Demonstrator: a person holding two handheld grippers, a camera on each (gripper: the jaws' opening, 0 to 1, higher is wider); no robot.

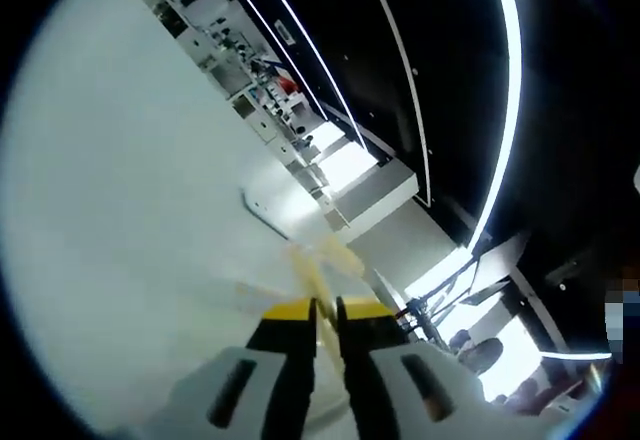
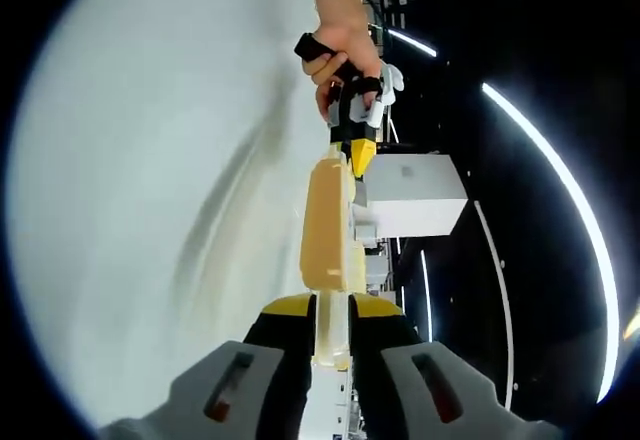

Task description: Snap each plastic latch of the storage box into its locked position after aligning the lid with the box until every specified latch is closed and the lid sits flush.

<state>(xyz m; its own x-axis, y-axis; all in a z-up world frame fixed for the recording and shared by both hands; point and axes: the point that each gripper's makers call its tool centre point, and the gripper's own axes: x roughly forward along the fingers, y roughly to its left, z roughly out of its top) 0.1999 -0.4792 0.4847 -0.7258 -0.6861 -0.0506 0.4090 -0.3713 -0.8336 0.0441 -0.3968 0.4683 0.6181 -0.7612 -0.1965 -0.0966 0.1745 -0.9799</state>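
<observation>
My right gripper [image 2: 331, 325] clamps one edge of the pale yellow lid [image 2: 327, 228], seen edge-on; a hand [image 2: 343, 52] holds the left gripper [image 2: 361, 158] on its far end; in the left gripper view my left gripper [image 1: 325, 312] pinches a blurred yellowish edge [image 1: 318, 265], hard to make out.

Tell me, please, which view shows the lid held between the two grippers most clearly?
The right gripper view: the lid runs edge-on from the right gripper to the left gripper, sharp and whole. The left gripper view catches a blurred, pale strip of it at its own jaws.
</observation>
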